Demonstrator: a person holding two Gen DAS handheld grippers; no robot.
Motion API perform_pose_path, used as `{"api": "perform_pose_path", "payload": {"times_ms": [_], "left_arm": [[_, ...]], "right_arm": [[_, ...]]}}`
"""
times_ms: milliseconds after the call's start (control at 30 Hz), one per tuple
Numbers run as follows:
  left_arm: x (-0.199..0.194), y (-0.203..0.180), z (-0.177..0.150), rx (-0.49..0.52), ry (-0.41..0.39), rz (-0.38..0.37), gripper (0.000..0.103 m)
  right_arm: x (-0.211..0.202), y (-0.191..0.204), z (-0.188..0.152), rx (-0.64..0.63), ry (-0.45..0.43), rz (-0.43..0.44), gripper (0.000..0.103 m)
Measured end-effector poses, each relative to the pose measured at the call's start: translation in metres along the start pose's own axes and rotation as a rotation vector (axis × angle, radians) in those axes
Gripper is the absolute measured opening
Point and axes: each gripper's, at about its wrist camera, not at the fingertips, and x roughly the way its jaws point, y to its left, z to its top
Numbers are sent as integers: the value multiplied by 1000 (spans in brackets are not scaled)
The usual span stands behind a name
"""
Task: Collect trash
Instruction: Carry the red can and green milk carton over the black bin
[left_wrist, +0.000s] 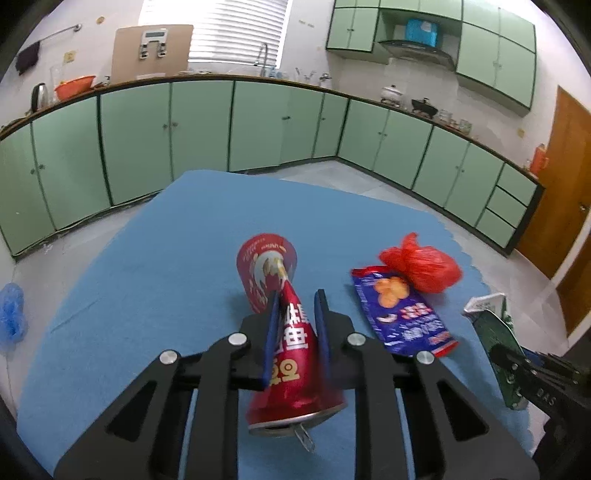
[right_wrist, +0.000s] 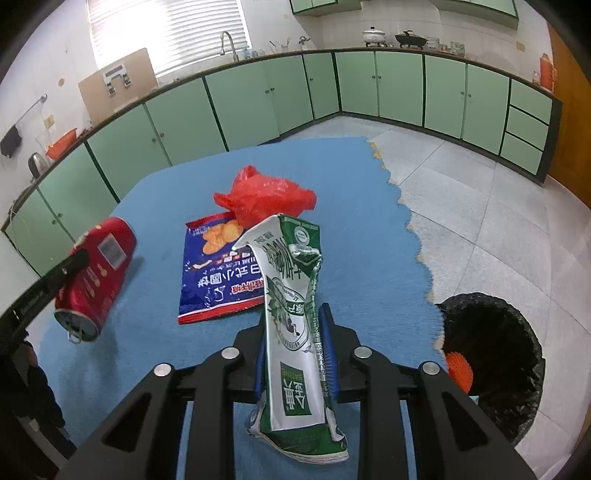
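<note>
My left gripper (left_wrist: 295, 306) is shut on a crushed red can (left_wrist: 284, 332), pinched at its waist and held above the blue mat (left_wrist: 147, 277). The can also shows in the right wrist view (right_wrist: 96, 273). My right gripper (right_wrist: 295, 325) is shut on a flattened green-and-white carton (right_wrist: 295, 325), also seen at the right edge of the left wrist view (left_wrist: 495, 332). A blue snack wrapper (left_wrist: 402, 314) (right_wrist: 218, 273) and a tied red plastic bag (left_wrist: 424, 266) (right_wrist: 266, 199) lie on the mat.
A black-lined trash bin (right_wrist: 495, 354) with an orange ball (right_wrist: 460, 371) inside stands on the floor right of the mat. Green kitchen cabinets (left_wrist: 199, 125) line the walls. A blue bag (left_wrist: 11, 314) lies on the floor at left.
</note>
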Motion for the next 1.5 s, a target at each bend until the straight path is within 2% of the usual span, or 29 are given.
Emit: {"api": "perform_pose_path", "payload": {"times_ms": [333, 900, 967, 1100, 1300, 1333, 1400, 1433, 1467, 1500], "left_arm": [[-26, -52, -5, 75, -26, -105, 11], [-47, -123, -27, 169, -13, -251, 0], [-43, -127, -29, 186, 7, -261, 0], [-29, -127, -43, 164, 100, -295, 0], [-20, -134, -63, 191, 171, -309, 0], [-19, -134, -65, 194, 180, -316, 2], [-17, -136, -69, 197, 193, -319, 16], [-16, -137, -70, 198, 198, -317, 32], [-14, -137, -71, 199, 202, -316, 37], [-11, -137, -73, 200, 208, -311, 37]], "right_arm": [[-41, -12, 5, 11, -57, -17, 25], [-78, -47, -5, 74, -108, -51, 25], [-80, -50, -7, 79, -111, -57, 25], [-78, -58, -12, 93, -95, -54, 25], [-63, -69, -24, 130, -50, -52, 25], [-62, -70, -26, 129, -48, -54, 25], [-61, -72, -27, 131, -45, -55, 25], [-61, -72, -27, 131, -45, -55, 25], [-61, -72, -27, 129, -46, -55, 25], [-61, -72, -28, 128, -46, -54, 25]]}}
